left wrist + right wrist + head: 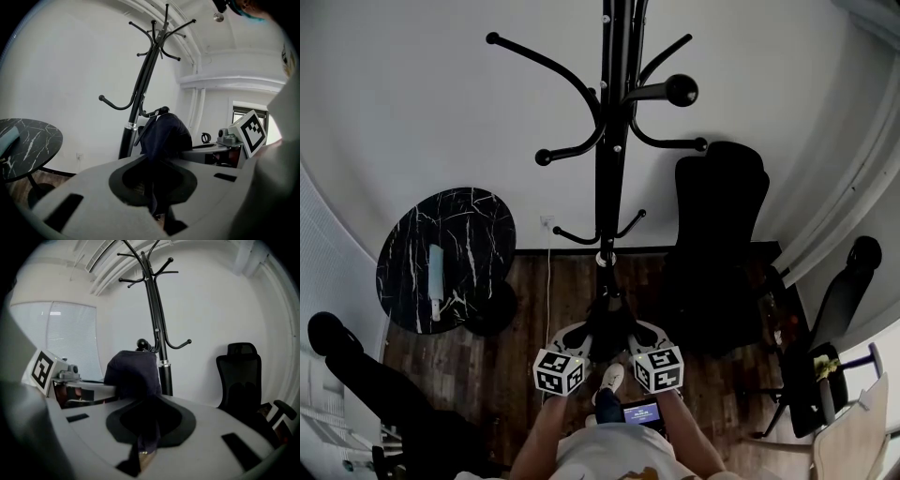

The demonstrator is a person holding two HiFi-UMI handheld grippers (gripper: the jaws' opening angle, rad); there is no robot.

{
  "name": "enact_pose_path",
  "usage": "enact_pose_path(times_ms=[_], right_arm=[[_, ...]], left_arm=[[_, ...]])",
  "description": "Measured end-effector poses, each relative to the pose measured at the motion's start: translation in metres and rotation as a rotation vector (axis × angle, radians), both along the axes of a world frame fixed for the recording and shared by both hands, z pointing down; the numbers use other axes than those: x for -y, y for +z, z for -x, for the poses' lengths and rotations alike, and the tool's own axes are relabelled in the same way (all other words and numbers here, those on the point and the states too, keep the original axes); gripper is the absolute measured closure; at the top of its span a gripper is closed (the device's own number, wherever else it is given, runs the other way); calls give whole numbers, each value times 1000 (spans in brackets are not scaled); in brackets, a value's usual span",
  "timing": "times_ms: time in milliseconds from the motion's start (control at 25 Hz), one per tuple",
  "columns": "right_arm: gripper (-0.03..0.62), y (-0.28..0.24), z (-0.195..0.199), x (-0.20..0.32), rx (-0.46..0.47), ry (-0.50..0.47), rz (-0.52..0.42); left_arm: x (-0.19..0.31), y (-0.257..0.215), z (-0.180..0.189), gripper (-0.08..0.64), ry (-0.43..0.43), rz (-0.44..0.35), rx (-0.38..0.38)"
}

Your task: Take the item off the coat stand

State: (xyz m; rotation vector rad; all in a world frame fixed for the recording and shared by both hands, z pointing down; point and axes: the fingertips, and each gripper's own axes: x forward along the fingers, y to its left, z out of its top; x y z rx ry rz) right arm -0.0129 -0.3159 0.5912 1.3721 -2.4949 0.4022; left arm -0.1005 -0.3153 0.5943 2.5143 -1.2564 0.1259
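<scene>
The black coat stand (614,141) rises against the white wall with bare curved hooks. Below it, a dark navy cloth item that looks like a cap (607,337) hangs between both grippers, low beside the pole. My left gripper (579,339) is shut on its left side and my right gripper (639,337) on its right. In the left gripper view the cap (164,136) bulges above the jaws, and its cloth runs down into the left gripper (155,199). The right gripper view shows the cap (133,373) the same way, cloth pinched in the right gripper (147,439).
A round black marble table (478,225) stands at the left with a pale object (436,281) on it. A black office chair (717,244) stands right of the stand, and another chair (839,309) is at the far right. The floor is dark wood.
</scene>
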Motion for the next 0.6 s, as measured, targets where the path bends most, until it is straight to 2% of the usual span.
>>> enact_pose_path(times_ms=[600], right_arm=[[555,-23,-3,-37,2,5,-51]], left_arm=[[-34,-25,-1,529,-5,-59,-11]])
